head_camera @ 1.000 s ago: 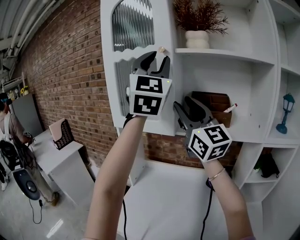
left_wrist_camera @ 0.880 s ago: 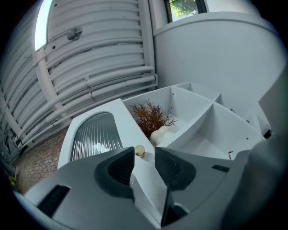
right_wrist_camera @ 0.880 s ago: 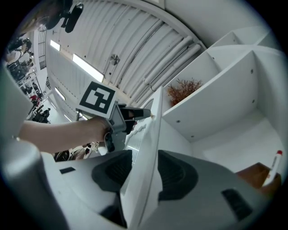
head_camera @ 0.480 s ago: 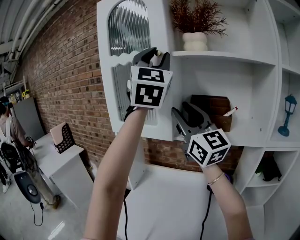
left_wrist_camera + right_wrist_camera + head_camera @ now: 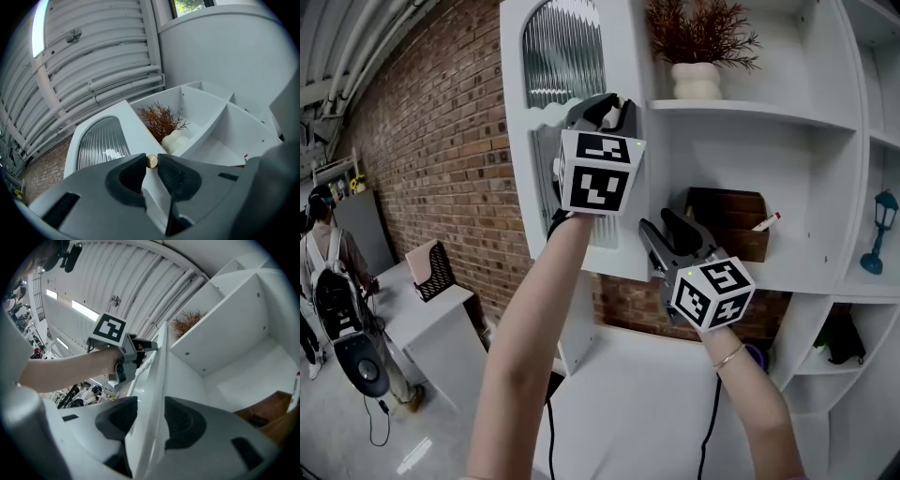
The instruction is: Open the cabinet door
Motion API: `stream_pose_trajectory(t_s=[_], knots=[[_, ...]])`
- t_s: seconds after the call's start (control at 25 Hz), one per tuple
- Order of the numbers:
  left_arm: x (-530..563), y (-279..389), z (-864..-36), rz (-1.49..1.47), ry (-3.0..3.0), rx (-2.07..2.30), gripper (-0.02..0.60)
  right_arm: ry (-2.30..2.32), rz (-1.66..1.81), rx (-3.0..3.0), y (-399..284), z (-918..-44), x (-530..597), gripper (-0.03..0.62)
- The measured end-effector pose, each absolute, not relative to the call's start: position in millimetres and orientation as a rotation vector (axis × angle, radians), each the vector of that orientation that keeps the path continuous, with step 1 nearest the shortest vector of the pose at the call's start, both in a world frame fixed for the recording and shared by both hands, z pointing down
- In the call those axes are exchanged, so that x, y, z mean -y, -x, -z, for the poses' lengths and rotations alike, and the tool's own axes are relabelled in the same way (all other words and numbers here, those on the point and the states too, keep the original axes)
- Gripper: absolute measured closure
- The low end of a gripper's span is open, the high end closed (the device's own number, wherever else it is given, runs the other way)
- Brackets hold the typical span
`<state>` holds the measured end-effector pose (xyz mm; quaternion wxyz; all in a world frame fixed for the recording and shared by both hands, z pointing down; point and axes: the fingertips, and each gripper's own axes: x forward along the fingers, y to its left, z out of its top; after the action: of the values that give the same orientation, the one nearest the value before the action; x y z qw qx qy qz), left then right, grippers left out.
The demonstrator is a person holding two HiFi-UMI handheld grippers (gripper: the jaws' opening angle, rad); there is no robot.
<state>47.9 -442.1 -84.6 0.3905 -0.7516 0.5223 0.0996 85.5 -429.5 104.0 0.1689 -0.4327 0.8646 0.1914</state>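
The white cabinet door [image 5: 628, 56], with its arched pane of ribbed glass [image 5: 565, 47], stands swung out from the open-fronted shelf unit [image 5: 741, 108], so that its face is turned toward the brick wall [image 5: 431, 141] on the left. The left gripper [image 5: 609, 105] is raised to the door's free edge, and in the left gripper view a small pale knob [image 5: 152, 161] sits right between the jaw tips. The jaws have just been closing, and both tips now touch the knob, gripping it. The right gripper [image 5: 662, 221] is lower and just beside the left one, at the door's bottom corner. In the right gripper view the door's edge runs up between its two jaws (the left gripper and its marker cube show beyond it); the pads appear to straddle the panel with the jaws apart rather than clamp it, though the gap on either side is too thin to be sure of. Behind the door, a white vase [image 5: 696, 80] of dried reddish twigs stands on the upper shelf, and a brown box [image 5: 727, 220] sits in the compartment below.
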Motion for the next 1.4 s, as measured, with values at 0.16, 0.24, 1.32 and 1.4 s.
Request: stream_pose_trajectory(t_s=[0.16,0.24,1.32,1.4], knots=[[433.2,-42.4,84.4,-0.266,1.920,-1.316,0.506,1.227,-0.534,-2.475,-77.4,-106.5,428.8,0.422],[428.0,-39.3,85.0,-0.279,1.926,-1.309,0.506,1.225,-0.533,-2.481,-73.7,-106.0,428.4,0.421],[361.1,15.4,85.9,-0.391,1.968,-1.316,0.491,1.033,-0.466,-2.602,-4.6,-120.3,373.0,0.511],[355.8,21.2,86.3,-0.385,1.957,-1.326,0.489,1.027,-0.469,-2.604,0.7,-120.0,367.6,0.511]])
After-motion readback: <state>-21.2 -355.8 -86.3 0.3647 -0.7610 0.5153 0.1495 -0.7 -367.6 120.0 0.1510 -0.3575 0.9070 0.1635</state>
